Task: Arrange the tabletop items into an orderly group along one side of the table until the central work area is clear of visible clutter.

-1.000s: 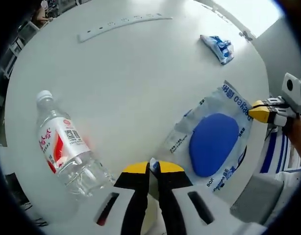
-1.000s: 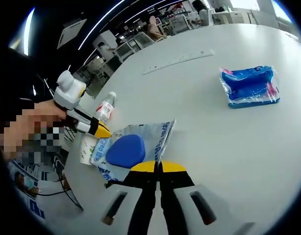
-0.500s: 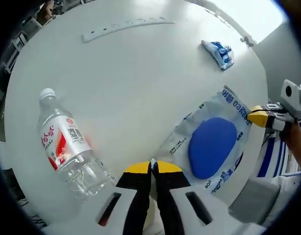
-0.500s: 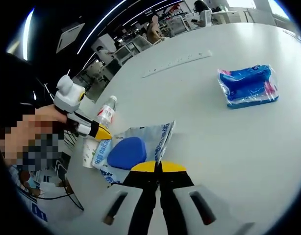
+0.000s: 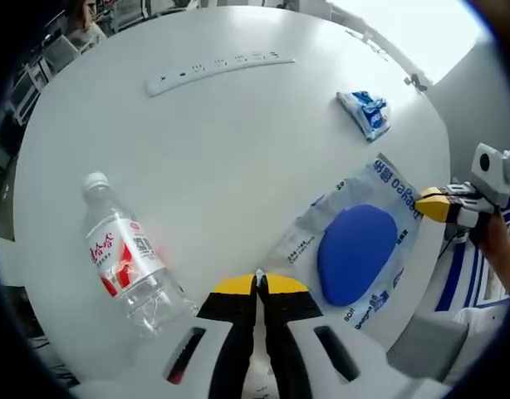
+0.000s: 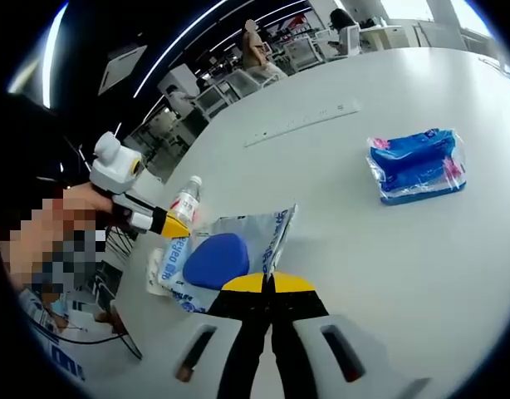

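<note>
A clear printed bag with a round blue pad inside (image 5: 355,249) lies near the white table's edge. My left gripper (image 5: 257,283) is shut on one corner of it. My right gripper (image 6: 267,281) is shut on the opposite edge of the bag (image 6: 218,259). In the left gripper view the right gripper (image 5: 440,204) enters from the right, and in the right gripper view the left gripper (image 6: 168,223) enters from the left. A water bottle with a red label (image 5: 126,262) lies on its side beside the left gripper, and it stands out behind the bag (image 6: 184,199).
A blue wrapped packet (image 5: 365,112) (image 6: 417,162) lies apart on the round white table (image 5: 222,158). A long white power strip (image 5: 222,66) (image 6: 305,120) sits at the far side. A hand holds the left gripper. Chairs and people are beyond the table.
Both views have drawn back a little, so the bottle and packet look smaller. The bag stays held at both ends and has barely moved.
</note>
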`<state>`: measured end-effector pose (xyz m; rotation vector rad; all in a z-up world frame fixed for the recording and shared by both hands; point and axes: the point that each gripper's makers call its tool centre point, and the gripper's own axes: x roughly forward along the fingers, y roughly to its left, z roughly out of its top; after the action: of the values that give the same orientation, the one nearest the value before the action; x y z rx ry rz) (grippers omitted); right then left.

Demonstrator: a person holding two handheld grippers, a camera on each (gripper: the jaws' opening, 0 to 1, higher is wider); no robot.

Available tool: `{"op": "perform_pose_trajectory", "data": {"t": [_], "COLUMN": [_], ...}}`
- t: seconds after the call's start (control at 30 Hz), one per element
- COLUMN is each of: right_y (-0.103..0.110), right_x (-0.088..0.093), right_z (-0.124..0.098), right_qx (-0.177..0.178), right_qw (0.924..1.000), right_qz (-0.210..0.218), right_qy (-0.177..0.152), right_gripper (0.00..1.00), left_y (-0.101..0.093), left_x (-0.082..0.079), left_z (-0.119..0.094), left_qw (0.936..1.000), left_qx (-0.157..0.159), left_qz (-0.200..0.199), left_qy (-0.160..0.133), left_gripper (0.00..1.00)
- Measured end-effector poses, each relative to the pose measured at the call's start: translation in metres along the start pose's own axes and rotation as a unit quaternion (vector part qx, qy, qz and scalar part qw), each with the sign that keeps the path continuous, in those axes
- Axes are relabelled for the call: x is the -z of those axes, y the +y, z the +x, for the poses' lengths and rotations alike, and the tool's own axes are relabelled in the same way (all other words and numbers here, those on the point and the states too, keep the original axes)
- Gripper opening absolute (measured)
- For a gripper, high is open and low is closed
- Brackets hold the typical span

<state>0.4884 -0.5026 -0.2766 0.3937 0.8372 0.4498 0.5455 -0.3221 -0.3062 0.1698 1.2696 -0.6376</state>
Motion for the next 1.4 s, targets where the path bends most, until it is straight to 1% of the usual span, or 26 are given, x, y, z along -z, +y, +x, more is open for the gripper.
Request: {"op": "perform_pose_trajectory", "data": {"t": [0.2, 0.3, 0.33, 0.5, 0.67, 0.77, 0.8, 0.83, 0.97, 1.0, 1.13, 1.23, 1.4], "right_y": [0.005, 0.007, 0.007, 0.008, 0.005, 0.003, -0.002, -0.004, -0.007, -0.009, -0.016, -0.021, -0.032], "right_x": [-0.015, -0.026, -0.027, -0.046, -0.069, -0.079, -0.084, -0.086, -0.094, -0.099, -0.108, -0.111, -0.111], "right_z": [-0.003, -0.004, -0.005, -0.004, -0.006, -0.005, -0.004, -0.004, -0.005, -0.006, -0.004, 0.000, 0.007], "right_qx": [-0.002, -0.004, -0.004, -0.003, 0.000, 0.001, 0.003, 0.004, 0.008, 0.012, 0.018, 0.025, 0.037], "right_qw": [0.9998, 0.9996, 0.9995, 0.9989, 0.9980, 0.9976, 0.9974, 0.9972, 0.9970, 0.9967, 0.9962, 0.9960, 0.9957], "right_qz": [-0.009, -0.014, -0.016, -0.027, -0.036, -0.039, -0.041, -0.042, -0.041, -0.041, -0.039, -0.041, -0.040], "right_qy": [-0.017, -0.026, -0.026, -0.038, -0.051, -0.058, -0.059, -0.061, -0.066, -0.069, -0.076, -0.075, -0.076], "right_gripper": [0.00, 0.00, 0.00, 0.00, 0.00, 0.00, 0.00, 0.00, 0.00, 0.00, 0.00, 0.00, 0.00], "left_y": [0.001, 0.002, 0.003, 0.004, 0.004, 0.003, 0.003, 0.005, 0.005, 0.005, 0.004, 0.004, 0.004], "left_x": [-0.010, -0.017, -0.020, -0.037, -0.060, -0.070, -0.072, -0.079, -0.092, -0.095, -0.105, -0.112, -0.118], "left_z": [-0.009, -0.015, -0.017, -0.026, -0.037, -0.040, -0.041, -0.040, -0.040, -0.039, -0.037, -0.032, -0.021], "left_qw": [0.9997, 0.9994, 0.9993, 0.9984, 0.9970, 0.9964, 0.9962, 0.9959, 0.9951, 0.9949, 0.9941, 0.9937, 0.9931], "left_qx": [-0.002, -0.003, -0.004, -0.007, -0.011, -0.013, -0.013, -0.014, -0.014, -0.014, -0.014, -0.014, -0.013], "left_qz": [0.003, 0.003, 0.004, 0.005, 0.010, 0.010, 0.011, 0.010, 0.012, 0.013, 0.014, 0.014, 0.013], "left_qy": [-0.023, -0.033, -0.038, -0.055, -0.076, -0.083, -0.085, -0.089, -0.097, -0.099, -0.107, -0.110, -0.116], "left_gripper": [0.00, 0.00, 0.00, 0.00, 0.00, 0.00, 0.00, 0.00, 0.00, 0.00, 0.00, 0.00, 0.00]}}
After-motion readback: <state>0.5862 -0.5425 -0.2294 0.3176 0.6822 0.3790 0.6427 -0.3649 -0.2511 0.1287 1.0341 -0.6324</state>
